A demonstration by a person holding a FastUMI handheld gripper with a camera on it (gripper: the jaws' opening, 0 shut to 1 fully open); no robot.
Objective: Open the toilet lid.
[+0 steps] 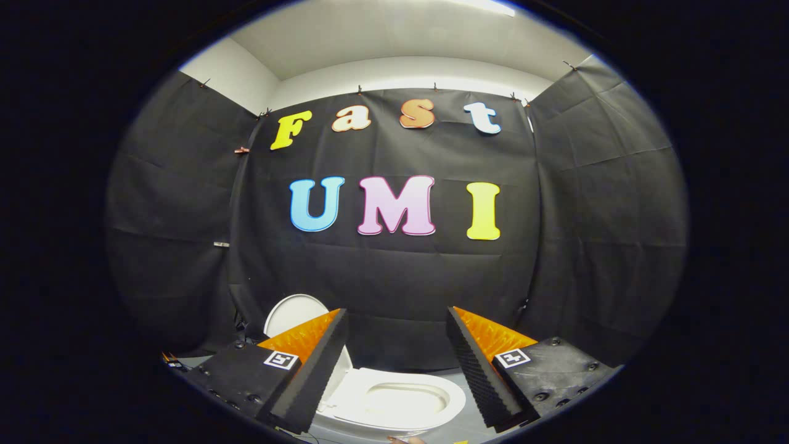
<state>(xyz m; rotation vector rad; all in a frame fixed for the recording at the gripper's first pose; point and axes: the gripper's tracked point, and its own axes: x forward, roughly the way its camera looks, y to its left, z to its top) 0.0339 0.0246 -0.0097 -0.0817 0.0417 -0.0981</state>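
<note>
Tool (394,364) fingers spread wide apart, nothing between them, not touching anything.

White oval plastic toilet lid (294,313) is already raised, standing upright behind the left finger, partly hidden by it. White ceramic toilet bowl with its seat ring (394,401) sits low between the fingers, just ahead and below, bowl opening visible. Black cloth booth wall (394,277) is beyond, close behind the lid.

Judgement: the task looks done or nearly so, lid off the seat and tipped back.

Risks from here:
- The lid's rest angle can't be read; the left finger covers its lower edge and hinge. If it isn't past vertical, it may fall shut.
- The left finger sits close in line with the lid, so a sideways or forward drift on pull-back could clip it and knock it down.
- The cloth wall gives the lid no firm stop, so it could bounce back.

Something small shows at the near edge below the bowl, possibly a fingertip; too cropped to tell.
</note>
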